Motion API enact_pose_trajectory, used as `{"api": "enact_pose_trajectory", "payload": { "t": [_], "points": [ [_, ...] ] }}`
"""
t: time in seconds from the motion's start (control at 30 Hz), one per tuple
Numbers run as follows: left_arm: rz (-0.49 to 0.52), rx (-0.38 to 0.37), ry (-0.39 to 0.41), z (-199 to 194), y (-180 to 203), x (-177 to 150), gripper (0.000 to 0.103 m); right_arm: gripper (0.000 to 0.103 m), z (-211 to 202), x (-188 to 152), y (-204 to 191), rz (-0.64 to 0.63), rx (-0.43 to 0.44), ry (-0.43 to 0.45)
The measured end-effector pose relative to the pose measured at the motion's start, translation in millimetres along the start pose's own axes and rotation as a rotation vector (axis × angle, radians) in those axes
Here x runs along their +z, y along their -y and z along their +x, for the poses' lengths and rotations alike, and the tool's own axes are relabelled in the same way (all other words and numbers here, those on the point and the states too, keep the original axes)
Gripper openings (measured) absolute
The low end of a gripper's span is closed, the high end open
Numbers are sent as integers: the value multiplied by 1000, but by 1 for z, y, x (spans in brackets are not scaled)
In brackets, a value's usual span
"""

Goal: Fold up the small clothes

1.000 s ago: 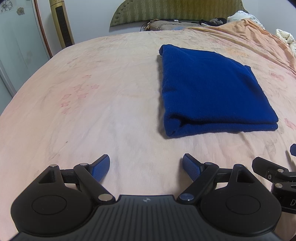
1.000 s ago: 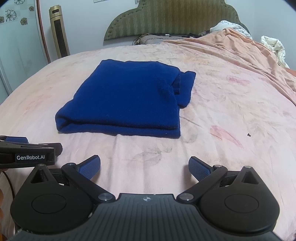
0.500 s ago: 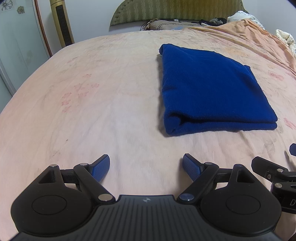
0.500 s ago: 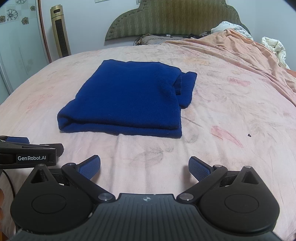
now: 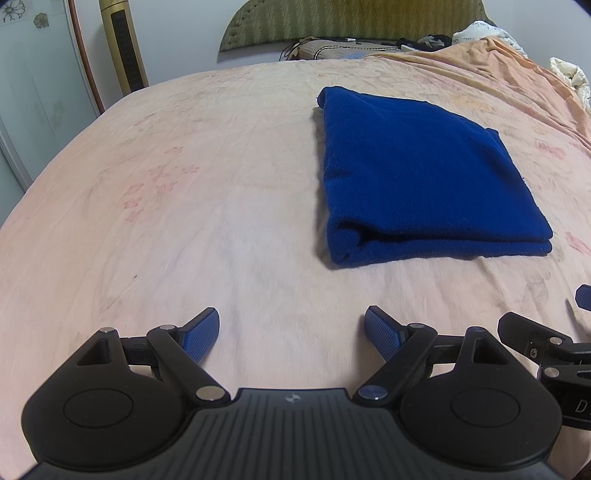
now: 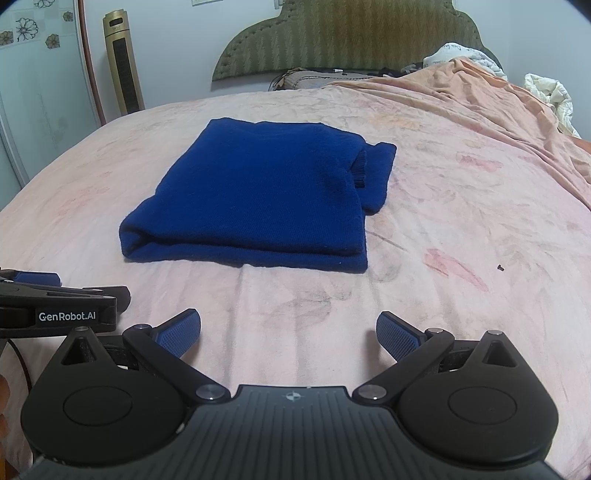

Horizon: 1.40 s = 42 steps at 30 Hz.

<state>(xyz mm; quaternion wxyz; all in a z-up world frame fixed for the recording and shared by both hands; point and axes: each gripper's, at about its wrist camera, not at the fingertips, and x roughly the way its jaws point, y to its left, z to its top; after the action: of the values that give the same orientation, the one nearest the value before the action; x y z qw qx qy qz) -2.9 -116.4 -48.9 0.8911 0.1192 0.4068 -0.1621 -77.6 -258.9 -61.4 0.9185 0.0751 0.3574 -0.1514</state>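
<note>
Closest to the cameras are the two sets of tongs, side by side and both pointing down at the bed. The left gripper point(image 5: 291, 334) has its blue pads spread wide with nothing but bare sheet point(image 5: 184, 221) between them, so it's holding nothing. Same story for the right gripper point(image 6: 289, 338): jaws well apart, empty, just the pinkish flowery sheet under the gap. In the right wrist view the side of the left gripper pokes in at the left edge, right beside the right one, and in the left wrist view a bit of the right gripper shows at the right edge. Past the fingertips and clear of both, not touching either, the blue sweater point(image 6: 258, 195) lies flat on the sheet, already folded into a thick rectangle with the fold edge facing the cameras. A bit of it, maybe a sleeve or cuff, sticks out along its right side in the right wrist view. From the left gripper the sweater point(image 5: 417, 177) sits ahead and off to the right. Further back there's a rumpled orange blanket point(image 6: 480, 96) on the right, then a pillow and the green headboard point(image 6: 343, 33), plus a gold tower fan point(image 6: 123, 62) by the wall on the left.
</note>
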Motion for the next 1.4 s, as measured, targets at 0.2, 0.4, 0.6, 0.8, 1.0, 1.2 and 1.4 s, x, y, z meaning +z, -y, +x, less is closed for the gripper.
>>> {"api": "enact_pose_trajectory", "payload": {
  "t": [0.2, 0.4, 0.6, 0.8, 1.0, 1.2, 1.4],
  "points": [
    [3, 2, 1, 0, 0, 0, 86, 103, -1, -1, -1, 1, 0, 2],
    [5, 5, 0, -1, 0, 0, 86, 103, -2, -1, 0, 1, 0, 2],
    [6, 5, 0, -1, 0, 0, 86, 103, -1, 0, 1, 6, -2, 3],
    [8, 6, 0, -2, 0, 0, 86, 103, -2, -1, 1, 5, -2, 0],
    [9, 6, 0, -2, 1, 0, 86, 103, -2, -1, 2, 2, 1, 0],
    [13, 5, -1, -4, 3, 0, 86, 103, -3, -1, 1, 1, 1, 1],
    [19, 11, 1, -5, 5, -1, 86, 103, -2, 0, 3, 2, 5, 4]
  ]
}}
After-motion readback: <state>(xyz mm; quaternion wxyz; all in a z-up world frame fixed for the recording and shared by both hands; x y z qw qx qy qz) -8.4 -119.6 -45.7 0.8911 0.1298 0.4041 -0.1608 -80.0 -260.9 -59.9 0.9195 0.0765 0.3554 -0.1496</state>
